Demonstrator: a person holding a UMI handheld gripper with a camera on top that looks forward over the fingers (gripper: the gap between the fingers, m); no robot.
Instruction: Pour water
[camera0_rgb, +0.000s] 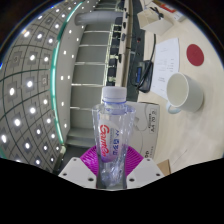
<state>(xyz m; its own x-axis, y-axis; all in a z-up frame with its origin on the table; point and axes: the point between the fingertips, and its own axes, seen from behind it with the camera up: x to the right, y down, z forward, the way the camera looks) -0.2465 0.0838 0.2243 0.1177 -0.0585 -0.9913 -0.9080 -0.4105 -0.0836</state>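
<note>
Bottle (113, 135) in the fingers, clear plastic, white cap on top, red-lettered label round the middle. Fingers (107, 172) pinch it from both sides low down, pink pads pressed against the label and lower body; no gap visible either side. Bottle's long axis runs straight up and away from the fingers, cap end farthest off, so it reads as upright relative to the gripper. White cup (180, 92) sits on the bench (160, 55), ahead of the bottle and off to its right, well apart from it; mouth looks open toward the camera, so cup or view is tilted, cannot tell which. Red round patch (196, 55) lies beyond the cup, and a white box (148, 118) stands just behind the bottle's right side. Judgement: cap appears still on, so pouring has not begun. Next move turns on carrying the bottle rightward and forward until its neck is over the cup, then tipping toward it.
</note>
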